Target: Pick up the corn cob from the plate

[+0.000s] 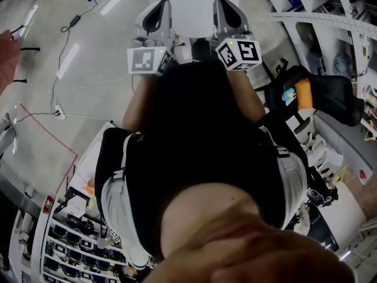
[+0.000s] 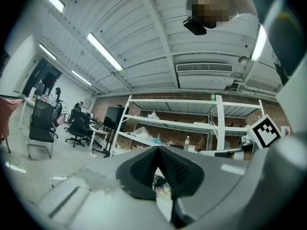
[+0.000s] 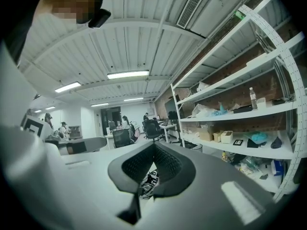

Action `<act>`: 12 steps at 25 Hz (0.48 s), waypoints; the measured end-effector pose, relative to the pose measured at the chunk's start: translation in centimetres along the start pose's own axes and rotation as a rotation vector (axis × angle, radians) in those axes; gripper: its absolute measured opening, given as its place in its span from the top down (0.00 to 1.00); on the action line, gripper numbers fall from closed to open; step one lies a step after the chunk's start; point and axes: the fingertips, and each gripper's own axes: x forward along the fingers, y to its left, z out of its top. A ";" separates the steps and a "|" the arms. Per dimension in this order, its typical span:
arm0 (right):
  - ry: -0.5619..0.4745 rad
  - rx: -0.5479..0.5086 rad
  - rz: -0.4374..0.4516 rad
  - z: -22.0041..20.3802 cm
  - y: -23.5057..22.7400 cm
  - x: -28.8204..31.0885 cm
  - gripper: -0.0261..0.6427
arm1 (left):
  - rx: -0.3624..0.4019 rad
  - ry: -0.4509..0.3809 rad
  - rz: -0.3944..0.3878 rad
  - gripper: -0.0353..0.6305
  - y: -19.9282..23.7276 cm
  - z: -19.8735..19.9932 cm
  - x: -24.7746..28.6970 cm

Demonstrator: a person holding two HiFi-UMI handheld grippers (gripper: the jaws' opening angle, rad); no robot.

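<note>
You stand on a pale grey floor (image 1: 100, 46), with cables (image 1: 59, 81) trailing across it at your left. White metal shelving (image 2: 168, 122) runs along a brick wall (image 2: 182, 110) on the right. Black office chairs (image 2: 41, 126) sit by desks far off, and long strip lights (image 2: 103, 51) cross the ribbed white ceiling (image 2: 144, 28).

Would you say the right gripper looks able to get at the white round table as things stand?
Probably yes: in the head view the right gripper appears at the near edge of the white round table, with nothing between them, though its jaws are shut.
</note>
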 end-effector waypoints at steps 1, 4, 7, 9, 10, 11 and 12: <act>0.002 0.000 0.006 0.1 -0.3 0.3 0.95 | 0.005 -0.001 0.003 0.95 0.0 0.0 0.4; 0.011 0.000 0.017 0.5 -1.6 1.2 0.95 | 0.019 -0.002 0.008 0.95 -0.2 -0.2 2.1; 0.023 0.009 0.025 0.5 -2.9 2.4 0.95 | -0.011 -0.011 0.020 0.95 0.1 -0.4 3.9; 0.033 0.015 0.030 0.3 -3.7 3.3 0.95 | -0.022 -0.007 0.030 0.95 0.4 -1.0 4.9; 0.040 0.017 0.033 0.1 -4.0 3.7 0.95 | -0.023 -0.007 0.034 0.95 0.5 -1.1 5.4; 0.048 0.019 0.036 -0.1 -4.4 4.1 0.95 | -0.023 -0.008 0.038 0.95 0.6 -1.2 5.9; 0.058 0.021 0.038 -0.4 -4.8 4.4 0.95 | -0.025 -0.003 0.045 0.95 0.6 -1.4 6.3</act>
